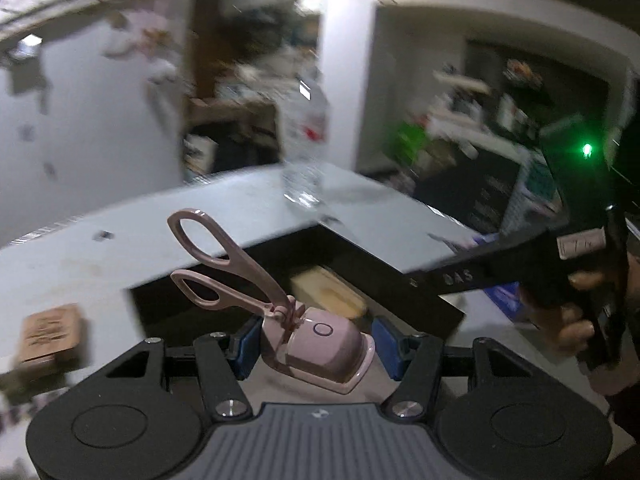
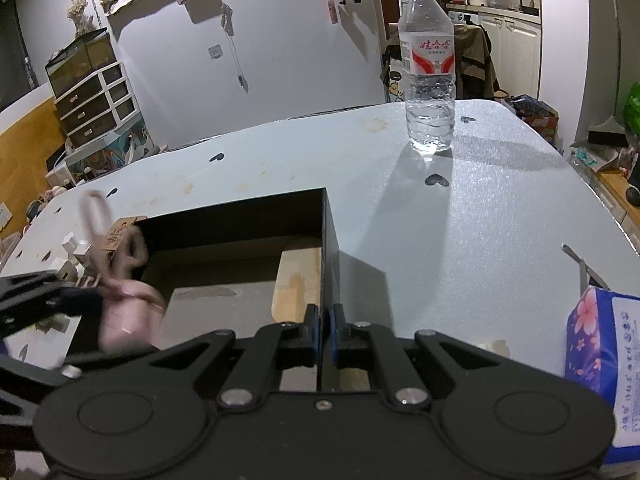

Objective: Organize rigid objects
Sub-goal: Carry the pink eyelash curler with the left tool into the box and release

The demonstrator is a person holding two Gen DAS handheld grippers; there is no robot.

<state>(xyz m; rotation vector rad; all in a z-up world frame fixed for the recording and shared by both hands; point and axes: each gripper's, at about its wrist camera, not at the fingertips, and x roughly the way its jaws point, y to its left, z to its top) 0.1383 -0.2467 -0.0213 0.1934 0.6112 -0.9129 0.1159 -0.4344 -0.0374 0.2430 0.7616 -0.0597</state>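
Observation:
My left gripper is shut on a pink holder with pink scissors standing in it, held over the near edge of the black open box. The holder shows blurred in the right wrist view. My right gripper is shut on the box's right wall. A flat wooden piece lies inside the box; it also shows in the left wrist view.
A water bottle stands on the far side of the pale table. A tissue pack lies at the right edge. A small wooden block and other small pieces lie left of the box.

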